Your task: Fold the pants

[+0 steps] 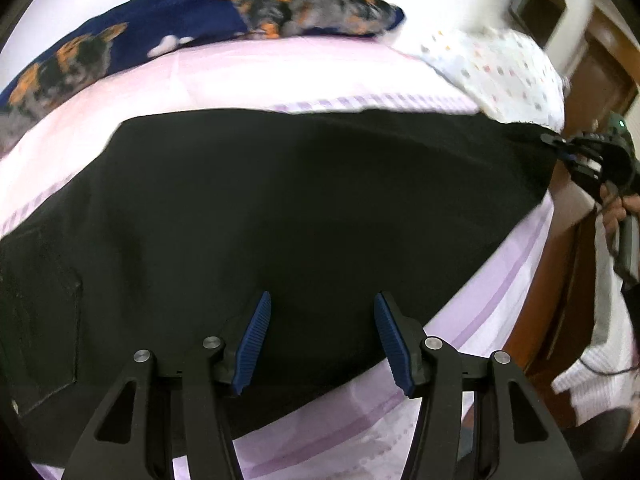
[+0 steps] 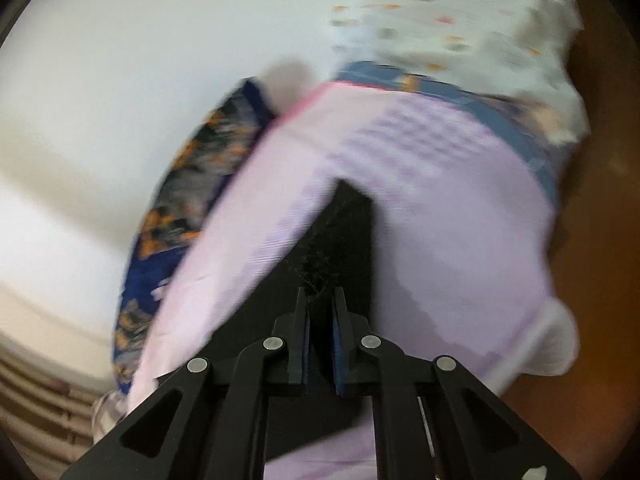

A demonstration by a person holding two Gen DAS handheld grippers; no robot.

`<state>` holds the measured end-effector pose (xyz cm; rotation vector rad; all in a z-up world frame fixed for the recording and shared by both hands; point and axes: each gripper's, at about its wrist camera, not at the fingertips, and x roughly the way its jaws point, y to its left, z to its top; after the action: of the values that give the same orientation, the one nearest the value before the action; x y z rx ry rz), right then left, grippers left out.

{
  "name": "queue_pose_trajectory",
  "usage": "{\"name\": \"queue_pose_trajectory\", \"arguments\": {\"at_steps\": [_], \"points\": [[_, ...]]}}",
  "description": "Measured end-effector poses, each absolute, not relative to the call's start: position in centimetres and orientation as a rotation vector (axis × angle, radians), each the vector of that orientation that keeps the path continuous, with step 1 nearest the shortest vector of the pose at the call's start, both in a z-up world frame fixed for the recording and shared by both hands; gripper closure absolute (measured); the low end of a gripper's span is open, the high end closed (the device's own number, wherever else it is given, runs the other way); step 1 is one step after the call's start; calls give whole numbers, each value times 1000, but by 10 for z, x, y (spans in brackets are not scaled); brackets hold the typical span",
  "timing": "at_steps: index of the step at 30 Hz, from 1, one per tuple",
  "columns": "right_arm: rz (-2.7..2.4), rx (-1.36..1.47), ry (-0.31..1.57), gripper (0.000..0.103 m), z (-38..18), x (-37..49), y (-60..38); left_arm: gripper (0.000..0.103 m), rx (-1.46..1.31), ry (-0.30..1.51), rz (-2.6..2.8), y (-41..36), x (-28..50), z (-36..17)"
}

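The black pants (image 1: 304, 200) are spread flat across the lilac-sheeted bed (image 1: 280, 76). The left gripper (image 1: 322, 344) is held above their near edge, jaws released. The right gripper (image 2: 320, 312) is clenched, apparently on the pants' right-hand corner, though blurred.

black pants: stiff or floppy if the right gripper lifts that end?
Likely floppy: the black pants lie flat and follow the bed sheet. Pinched at one edge by the right gripper, they would probably sag and drag; the left gripper is open.
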<state>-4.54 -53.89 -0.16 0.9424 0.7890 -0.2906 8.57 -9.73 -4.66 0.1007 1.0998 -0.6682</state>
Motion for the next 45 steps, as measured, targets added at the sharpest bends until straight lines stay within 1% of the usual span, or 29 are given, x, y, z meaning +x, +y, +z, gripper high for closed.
{"name": "queue_pose_trajectory", "arguments": {"at_steps": [4,9,15,20,26,33,36,38,40,43,44,45], "points": [[-133,886,788,94,27,-3,-492,48,1,1061,-612,-67,95,-28],[74,830,840,94,36,44,-413,47,-95,1010,-530,-18,98,-4],[309,741,962,94,23,79,-304,47,-205,992,-452,36,97,3],[430,622,1115,93,-9,82,-226,47,-285,1003,-423,64,93,-3],[489,518,1192,93,-23,70,-193,47,-307,1014,-455,69,89,-6],[535,400,1263,91,-32,54,-179,47,-364,1041,-528,58,92,-11],[550,353,1289,84,-36,48,-174,47,-364,1059,-551,51,92,-12],[573,394,1283,67,-29,47,-176,47,-358,1074,-570,45,91,-13],[561,421,1242,62,-21,44,-185,47,-372,1088,-590,41,91,-14],[495,463,1157,58,-4,38,-209,47,-459,1151,-644,35,94,-21],[456,476,1129,54,0,37,-219,47,-482,1168,-658,33,95,-24],[417,500,1105,54,4,36,-230,47,-516,1195,-675,30,97,-29]]}}
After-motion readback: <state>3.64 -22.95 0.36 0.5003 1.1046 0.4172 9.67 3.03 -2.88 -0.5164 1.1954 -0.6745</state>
